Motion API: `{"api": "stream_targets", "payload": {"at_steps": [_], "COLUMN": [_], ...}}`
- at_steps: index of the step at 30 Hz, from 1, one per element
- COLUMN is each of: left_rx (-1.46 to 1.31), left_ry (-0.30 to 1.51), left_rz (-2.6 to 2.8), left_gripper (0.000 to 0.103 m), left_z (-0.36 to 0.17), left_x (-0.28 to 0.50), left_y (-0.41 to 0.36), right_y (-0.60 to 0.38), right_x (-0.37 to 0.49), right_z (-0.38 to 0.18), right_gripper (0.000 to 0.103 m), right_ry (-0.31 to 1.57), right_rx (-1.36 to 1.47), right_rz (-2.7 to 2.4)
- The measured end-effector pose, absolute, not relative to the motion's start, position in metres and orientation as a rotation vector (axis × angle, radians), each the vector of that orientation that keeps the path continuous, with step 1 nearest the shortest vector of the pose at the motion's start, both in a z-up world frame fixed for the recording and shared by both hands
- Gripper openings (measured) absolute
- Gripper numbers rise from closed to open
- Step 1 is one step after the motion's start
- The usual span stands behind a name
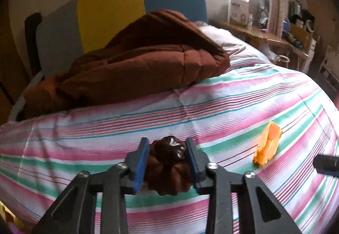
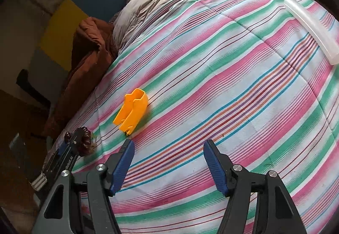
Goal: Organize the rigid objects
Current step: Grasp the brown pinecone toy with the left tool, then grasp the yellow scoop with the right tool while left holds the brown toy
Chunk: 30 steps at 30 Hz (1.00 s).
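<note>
Gripping a glossy brown ridged piece point(image 1: 168, 167), the left gripper point(image 1: 167, 161) has its blue fingers point(image 1: 141, 161) clamped on either side of it, low over the striped bed cover point(image 1: 190, 111) near the bed's edge. The right gripper point(image 2: 168, 167) hangs with its fingers spread apart and nothing between them, just short of an orange plastic part point(image 2: 131, 111) lying loose on the cover. A pale tube point(image 2: 311, 30) lies well apart from both, toward the far side. No bin or gathering spot shows from either view, so I'd judge the sorting barely begun: one piece in hand, two waiting on the bed
</note>
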<state>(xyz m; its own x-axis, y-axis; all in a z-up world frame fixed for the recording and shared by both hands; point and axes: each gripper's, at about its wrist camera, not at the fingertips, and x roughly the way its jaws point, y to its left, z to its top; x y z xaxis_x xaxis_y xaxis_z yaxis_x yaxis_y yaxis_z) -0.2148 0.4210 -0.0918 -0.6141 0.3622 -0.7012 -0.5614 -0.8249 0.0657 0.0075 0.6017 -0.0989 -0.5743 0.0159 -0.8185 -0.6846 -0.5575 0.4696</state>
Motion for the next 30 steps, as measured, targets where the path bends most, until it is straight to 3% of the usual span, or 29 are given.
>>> {"api": "stream_targets", "payload": {"at_steps": [11, 23, 30], "left_rx": [-0.978, -0.848, -0.832], "left_ry": [0.260, 0.394, 0.326], "left_rz": [2.353, 2.377, 2.367], "left_gripper": [0.021, 0.021, 0.020], "left_z": [-0.084, -0.094, -0.096], "left_x": [-0.172, -0.091, -0.094], "left_y": [0.387, 0.356, 0.348], "right_y": [0.604, 0.598, 0.587], "right_x": [0.007, 0.005, -0.002], "right_z": [-0.104, -0.104, -0.097], "right_gripper": [0.068, 0.068, 0.073], "right_ry": [1.125, 1.118, 1.060], "right_rx": [-1.137, -1.113, -1.088], "right_rz": [2.141, 2.197, 2.291]}}
